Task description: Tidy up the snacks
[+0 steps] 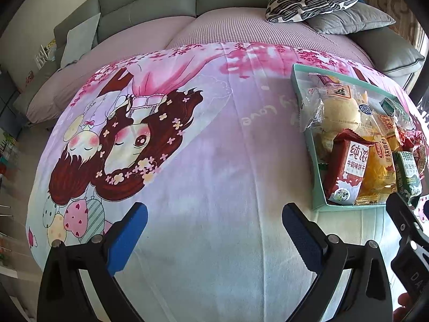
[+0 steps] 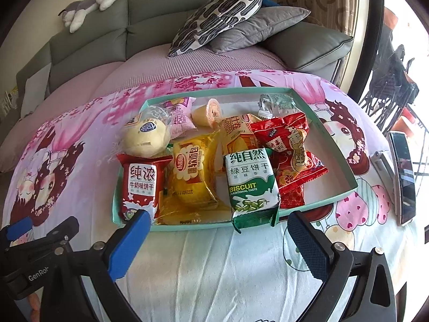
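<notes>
Teal shallow cardboard tray (image 2: 346, 171) of wrapped snacks on the pink cartoon-print bedsheet (image 2: 214, 263).
Right tool (image 2: 217, 230), released and empty, sits at the tray's 6 o'clock, nearest the green-and-white biscuit packet (image 2: 250, 185); left tool (image 1: 214, 222), likewise spread, over bare sheet.

Home living room: grey sofa (image 2: 88, 40), cushions (image 2: 222, 10), plush toy (image 2: 88, 2).

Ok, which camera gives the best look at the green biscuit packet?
The right wrist view: the green biscuit packet faces the camera, label readable, leaning over the teal tray's near rim. The left wrist view shows it only at the frame's right edge, distorted and partly hidden by the other gripper.
</notes>
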Action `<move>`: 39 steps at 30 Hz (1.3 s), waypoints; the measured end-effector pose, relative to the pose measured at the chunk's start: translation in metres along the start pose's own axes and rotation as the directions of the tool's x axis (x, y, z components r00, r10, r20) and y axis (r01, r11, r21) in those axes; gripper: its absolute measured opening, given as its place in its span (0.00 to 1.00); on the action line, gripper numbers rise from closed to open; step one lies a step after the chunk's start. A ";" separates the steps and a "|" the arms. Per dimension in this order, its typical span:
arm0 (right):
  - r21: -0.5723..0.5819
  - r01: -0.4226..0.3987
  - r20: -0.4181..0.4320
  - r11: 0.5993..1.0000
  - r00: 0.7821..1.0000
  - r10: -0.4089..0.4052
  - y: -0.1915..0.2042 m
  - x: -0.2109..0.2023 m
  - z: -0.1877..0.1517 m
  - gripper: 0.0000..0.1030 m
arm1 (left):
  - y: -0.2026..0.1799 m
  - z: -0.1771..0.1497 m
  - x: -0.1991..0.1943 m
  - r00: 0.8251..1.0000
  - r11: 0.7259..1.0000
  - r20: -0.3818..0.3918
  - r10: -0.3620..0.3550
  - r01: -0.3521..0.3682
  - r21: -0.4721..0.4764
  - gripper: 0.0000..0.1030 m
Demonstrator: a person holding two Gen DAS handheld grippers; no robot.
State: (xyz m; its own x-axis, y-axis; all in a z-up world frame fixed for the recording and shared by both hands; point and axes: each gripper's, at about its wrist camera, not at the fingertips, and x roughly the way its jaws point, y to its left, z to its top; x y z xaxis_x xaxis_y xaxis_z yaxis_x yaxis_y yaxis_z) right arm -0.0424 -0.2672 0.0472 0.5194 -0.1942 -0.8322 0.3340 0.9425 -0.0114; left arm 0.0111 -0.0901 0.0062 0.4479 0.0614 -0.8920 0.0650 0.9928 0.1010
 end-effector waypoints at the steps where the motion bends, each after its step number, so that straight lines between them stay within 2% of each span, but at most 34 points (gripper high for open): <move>1: -0.003 -0.005 -0.004 1.000 1.000 0.005 0.001 0.001 0.000 1.00 | 0.000 0.000 0.001 1.000 1.000 -0.004 -0.001 0.001 0.001 0.97; 10: -0.035 -0.024 -0.026 0.999 0.999 0.023 0.007 0.008 -0.001 1.00 | 0.004 0.001 0.006 0.999 0.999 -0.037 -0.032 0.032 -0.005 0.97; 39: -0.031 -0.049 -0.022 0.998 0.999 0.049 0.003 0.009 -0.001 1.00 | 0.000 0.002 0.011 0.999 0.999 -0.044 0.002 0.000 0.044 0.97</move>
State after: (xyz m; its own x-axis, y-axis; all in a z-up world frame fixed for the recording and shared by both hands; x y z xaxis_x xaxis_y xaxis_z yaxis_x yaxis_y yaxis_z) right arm -0.0377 -0.2657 0.0391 0.5175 -0.1419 -0.8438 0.2831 0.9590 0.0123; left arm 0.0179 -0.0893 -0.0028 0.4079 0.0676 -0.9105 0.1043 0.9873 0.1200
